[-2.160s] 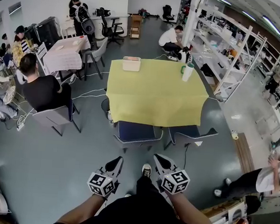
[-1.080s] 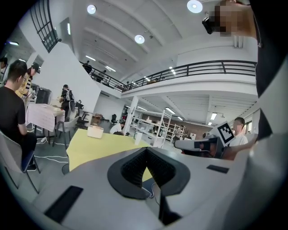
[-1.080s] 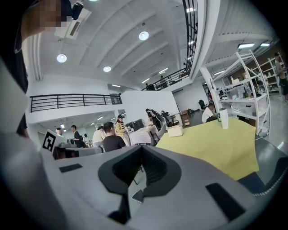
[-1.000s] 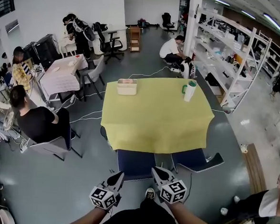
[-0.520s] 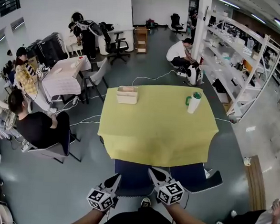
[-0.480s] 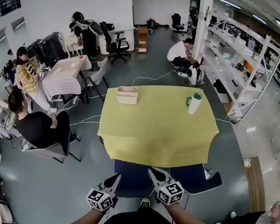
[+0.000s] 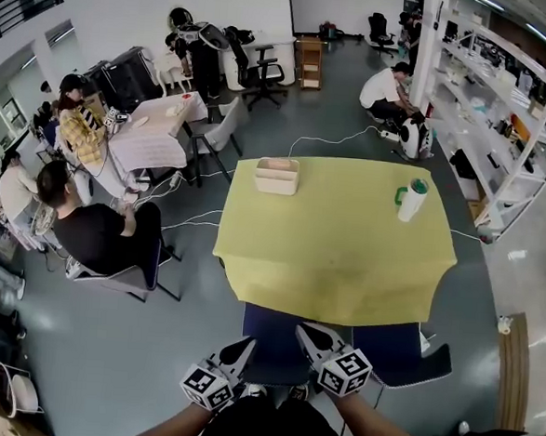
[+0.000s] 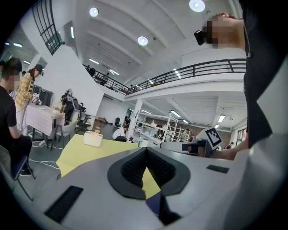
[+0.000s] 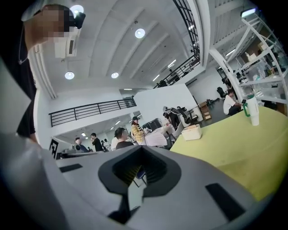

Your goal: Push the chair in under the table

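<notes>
Your left gripper (image 7: 243, 349) and right gripper (image 7: 308, 334) both have their jaws pressed together, with nothing between them. Two seconds ago they were over open floor. Now their tips are over the seat of the blue chair (image 7: 272, 332) at the table's near edge, though you cannot tell if they touch it. A second blue chair (image 7: 403, 352) stands just to its right.

The yellow-covered table (image 7: 336, 254) carries a pale box (image 7: 277, 175) at its far left corner and a green-lidded cup (image 7: 410, 200) near its far right corner. The floor is grey, with people seated to the left and shelving on the right.

The cloth hides the front of the chair's seat, and your grippers and body hide its back and legs.
</notes>
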### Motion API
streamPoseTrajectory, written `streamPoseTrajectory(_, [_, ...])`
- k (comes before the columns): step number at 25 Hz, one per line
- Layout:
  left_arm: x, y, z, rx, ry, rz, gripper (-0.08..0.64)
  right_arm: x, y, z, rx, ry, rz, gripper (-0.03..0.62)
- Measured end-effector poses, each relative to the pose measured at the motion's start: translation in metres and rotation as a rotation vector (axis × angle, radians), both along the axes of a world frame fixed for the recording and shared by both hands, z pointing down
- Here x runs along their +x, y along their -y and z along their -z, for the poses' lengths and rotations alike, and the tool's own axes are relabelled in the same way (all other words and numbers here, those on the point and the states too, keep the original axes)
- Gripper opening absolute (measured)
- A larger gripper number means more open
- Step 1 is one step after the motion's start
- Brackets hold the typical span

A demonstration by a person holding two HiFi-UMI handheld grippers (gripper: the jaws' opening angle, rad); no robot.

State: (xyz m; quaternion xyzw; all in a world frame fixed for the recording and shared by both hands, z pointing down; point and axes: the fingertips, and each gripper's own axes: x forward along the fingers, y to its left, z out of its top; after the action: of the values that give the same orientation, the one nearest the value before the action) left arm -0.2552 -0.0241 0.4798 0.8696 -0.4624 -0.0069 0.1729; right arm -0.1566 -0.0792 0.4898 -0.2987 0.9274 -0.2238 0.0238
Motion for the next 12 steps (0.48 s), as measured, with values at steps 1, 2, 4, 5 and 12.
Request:
streamPoseTrajectory(1, [-0.002, 0.001, 0.001, 0.005, 0.007, -0.001, 0.009, -0.004, 0.000, 0.002, 0.008, -0.001, 0.008, 0.014])
streamPoseTrajectory(2, [-0.004, 0.003, 0.002, 0.008, 0.009, -0.002, 0.009, -0.008, 0.000, 0.005, 0.017, -0.002, 0.012, 0.014])
streamPoseTrajectory(4, [-0.010, 0.004, 0.004, 0.011, 0.008, -0.003, 0.009, -0.013, -0.002, 0.011, 0.026, 0.000, 0.005, 0.014])
streamPoseTrajectory(5, [-0.014, 0.005, 0.004, 0.013, 0.006, -0.006, 0.009, -0.014, -0.002, 0.014, 0.026, 0.001, -0.005, 0.014])
streamPoseTrajectory(12, [-0.033, 0.010, 0.013, 0.051, 0.027, -0.044, 0.009, -0.024, -0.003, 0.018, 0.033, -0.046, -0.041, 0.014])
